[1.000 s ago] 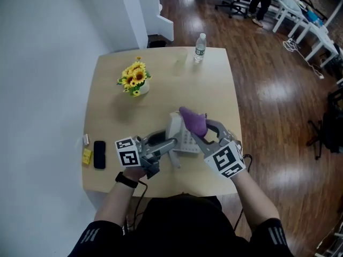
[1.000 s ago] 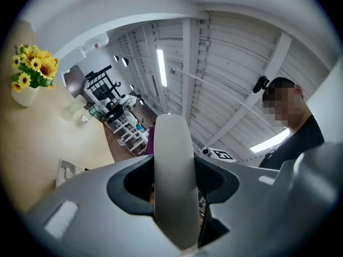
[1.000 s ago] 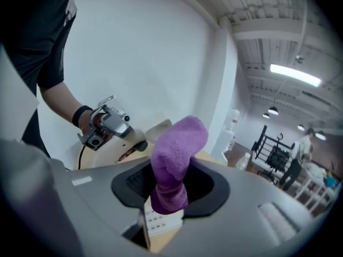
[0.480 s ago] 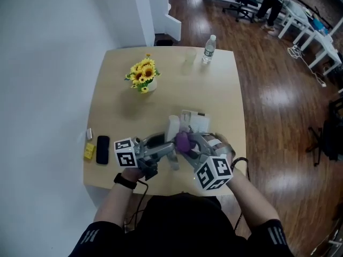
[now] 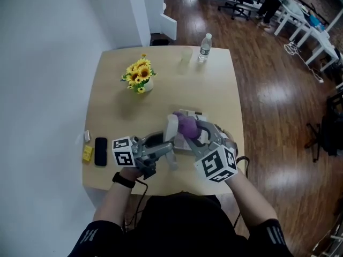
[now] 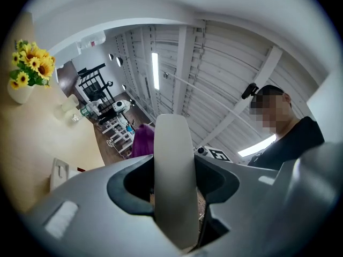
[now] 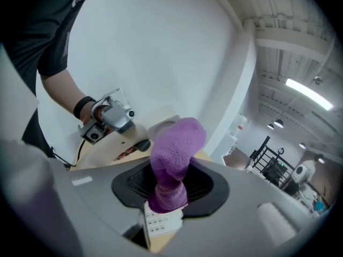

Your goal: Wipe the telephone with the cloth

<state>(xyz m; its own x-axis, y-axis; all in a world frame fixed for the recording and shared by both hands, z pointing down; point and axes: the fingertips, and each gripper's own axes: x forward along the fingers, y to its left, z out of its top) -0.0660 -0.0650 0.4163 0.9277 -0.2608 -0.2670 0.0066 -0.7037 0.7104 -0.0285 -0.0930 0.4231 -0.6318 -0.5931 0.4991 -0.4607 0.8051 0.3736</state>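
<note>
Left tongs point(image 5: 167, 148): jaws partway shut, pinched on the white handset point(image 6: 172, 165), held up off the table.
Right tongs point(image 5: 194, 135): jaws shut tight on the purple cloth point(image 7: 174, 159), with a soft lump poking out the front.
Where the cloth is: right above the buttons point(image 7: 161, 225). Looks like it touches them, but hard to tell for sure.
Where the telephone is: near the front edge of the table point(image 5: 161, 84), in the middle. White telephone body point(image 5: 192, 114) mostly tucked under the cloth and the right tongs.
How the handset will handle: hard, smooth and a bit slippery. Light, most likely. Best held round the thin middle, just as now, so both ends stay free to rub.
How the cloth will handle: soft and floppy, squashes flat when pushed. Best held by one end so the loose lump does the rubbing.
How the telephone body will handle: light plastic, so may slide if pushed hard. Gentle rubs look safer.
Left edge of table: a black phone point(image 5: 100, 151) beside a small yellow thing point(image 5: 87, 153), well apart from the work.
Further back: yellow sunflowers point(image 5: 138, 74) in a white pot.
Far edge: a clear cup point(image 5: 185, 55) and a water bottle point(image 5: 204, 47), close together.
</note>
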